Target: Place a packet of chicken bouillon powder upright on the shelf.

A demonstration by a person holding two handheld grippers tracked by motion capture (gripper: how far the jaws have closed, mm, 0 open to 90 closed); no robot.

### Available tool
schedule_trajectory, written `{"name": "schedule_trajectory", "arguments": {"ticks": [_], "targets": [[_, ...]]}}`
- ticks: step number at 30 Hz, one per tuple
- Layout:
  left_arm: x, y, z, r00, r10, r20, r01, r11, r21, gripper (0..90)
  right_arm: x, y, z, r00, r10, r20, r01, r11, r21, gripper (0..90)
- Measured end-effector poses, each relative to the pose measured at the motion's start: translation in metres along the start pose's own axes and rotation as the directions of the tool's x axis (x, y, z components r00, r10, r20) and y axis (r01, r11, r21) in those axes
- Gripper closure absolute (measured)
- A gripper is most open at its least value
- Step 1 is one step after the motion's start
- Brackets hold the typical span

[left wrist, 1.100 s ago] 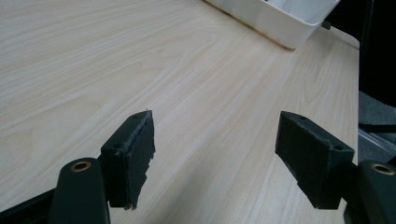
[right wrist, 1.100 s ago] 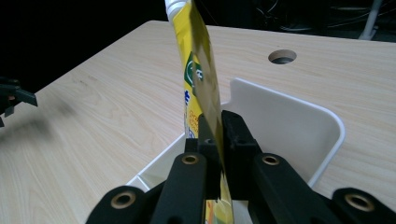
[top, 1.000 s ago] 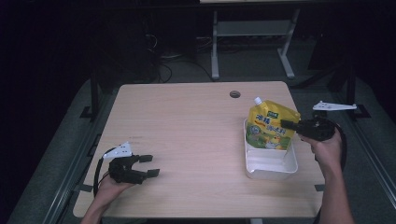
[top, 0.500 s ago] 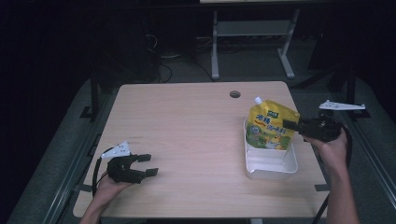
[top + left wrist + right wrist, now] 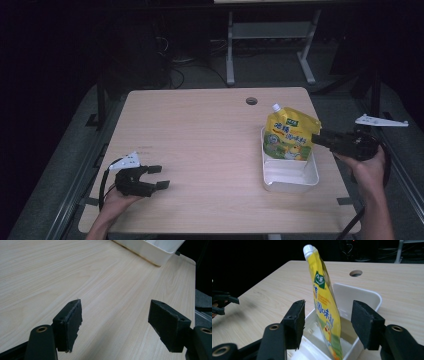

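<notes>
Yellow spouted pouch (image 5: 324,307) seen upright in white tray (image 5: 290,177), right side of table (image 5: 200,130). Right gripper (image 5: 327,322) held wide apart, empty, pouch edge-on between jaws, untouched. Left gripper (image 5: 115,325) parked far off, spread, empty.

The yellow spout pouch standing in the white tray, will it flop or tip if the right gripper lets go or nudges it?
The yellow spout pouch is thin and tall, so it probably tips easily. It stands in the white tray, whose wall may catch it. Its soft film likely bends when squeezed.

Left tongs (image 5: 115,326) agape over bare table (image 5: 75,272); white tray (image 5: 152,250) beyond.
</notes>
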State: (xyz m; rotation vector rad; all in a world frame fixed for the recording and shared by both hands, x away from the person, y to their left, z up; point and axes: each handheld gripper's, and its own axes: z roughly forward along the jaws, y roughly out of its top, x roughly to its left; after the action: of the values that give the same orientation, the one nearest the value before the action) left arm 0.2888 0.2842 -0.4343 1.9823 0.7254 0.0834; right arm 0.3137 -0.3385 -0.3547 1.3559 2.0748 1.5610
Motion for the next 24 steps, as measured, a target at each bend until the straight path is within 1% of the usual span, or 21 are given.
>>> {"name": "schedule_trajectory", "arguments": {"ticks": [7, 9, 12, 15, 17, 19, 24], "targets": [[0.001, -0.001, -0.001, 1.0000, -0.002, -0.003, 0.002, 1.0000, -0.006, 25.7, 0.000, -0.016, -0.005, 0.9998, 0.018, 0.009, -0.018, 1.000, 0.001, 40.8], [0.001, -0.001, -0.001, 1.0000, -0.002, -0.002, 0.002, 1.0000, -0.004, 25.7, 0.002, -0.019, -0.007, 0.9997, 0.019, 0.018, -0.019, 1.000, -0.008, 40.1], [0.000, -0.001, 0.000, 1.0000, 0.004, -0.003, -0.004, 1.0000, 0.004, 25.7, 0.006, -0.023, -0.009, 0.9997, 0.019, 0.016, -0.019, 1.000, -0.019, 39.4], [0.000, -0.001, 0.000, 1.0000, 0.003, -0.002, -0.003, 1.0000, 0.000, 25.7, 0.012, -0.026, -0.010, 0.9997, 0.017, 0.015, -0.017, 1.000, -0.012, 39.4], [0.000, -0.001, -0.001, 1.0000, 0.003, -0.003, -0.003, 1.0000, 0.000, 25.7, 0.016, -0.029, -0.011, 0.9998, 0.018, 0.011, -0.018, 1.000, 0.007, 40.3], [0.000, -0.001, -0.001, 1.0000, 0.003, -0.003, -0.003, 1.0000, 0.001, 25.6, 0.020, -0.031, -0.012, 0.9998, 0.018, 0.008, -0.019, 1.000, 0.014, 40.3], [-0.001, -0.001, -0.001, 1.0000, 0.006, -0.005, -0.006, 1.0000, 0.005, 25.7, 0.035, -0.037, -0.014, 1.0000, -0.003, -0.007, 0.003, 0.999, 0.032, 39.0]]}}
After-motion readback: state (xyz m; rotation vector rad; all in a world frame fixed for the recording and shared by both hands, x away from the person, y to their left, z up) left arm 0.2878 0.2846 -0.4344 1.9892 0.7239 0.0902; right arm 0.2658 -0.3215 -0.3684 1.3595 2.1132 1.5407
